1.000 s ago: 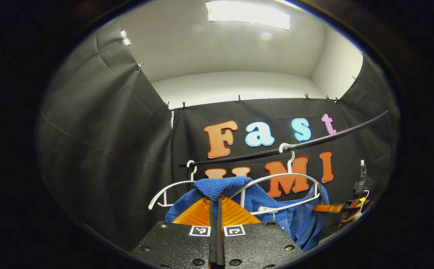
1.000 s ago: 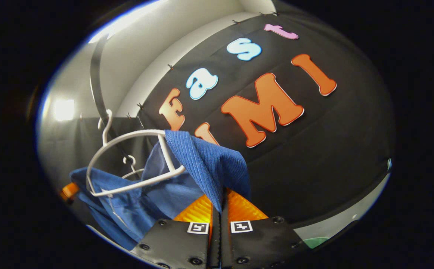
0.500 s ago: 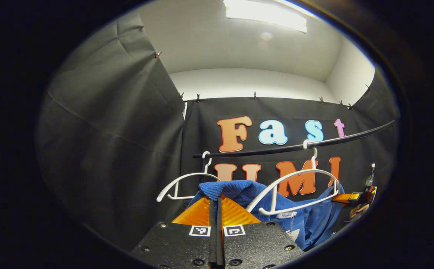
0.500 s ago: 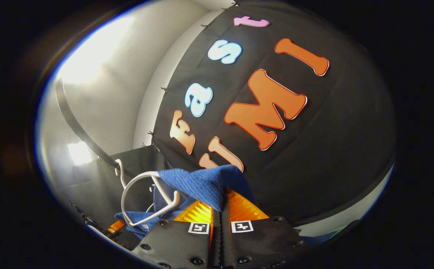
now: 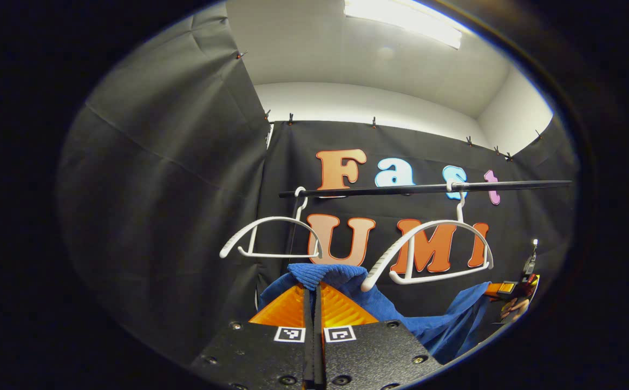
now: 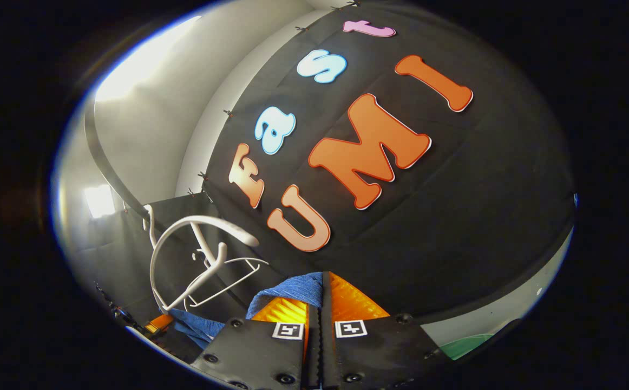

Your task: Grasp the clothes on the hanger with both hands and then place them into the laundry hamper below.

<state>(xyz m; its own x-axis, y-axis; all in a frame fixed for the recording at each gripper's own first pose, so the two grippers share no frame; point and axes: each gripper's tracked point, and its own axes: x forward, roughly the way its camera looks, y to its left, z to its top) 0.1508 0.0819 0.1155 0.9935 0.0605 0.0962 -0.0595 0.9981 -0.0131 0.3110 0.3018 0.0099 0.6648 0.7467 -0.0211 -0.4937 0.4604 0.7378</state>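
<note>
Both tongs, left (image 5: 312, 286) and right (image 6: 320, 287), clamp the blue garment (image 5: 401, 317). Risk: slack cloth may snag the near white hanger (image 5: 428, 252) when lowered.

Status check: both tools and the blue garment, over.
Left tool shut on blue ribbed knit garment. Right tool shut on its other end. Garment hangs below both bare white plastic hangers. Hamper unseen, nothing blocking.

Black rail (image 5: 401, 189) — two white hangers (image 5: 433, 252) hooked on.
</note>
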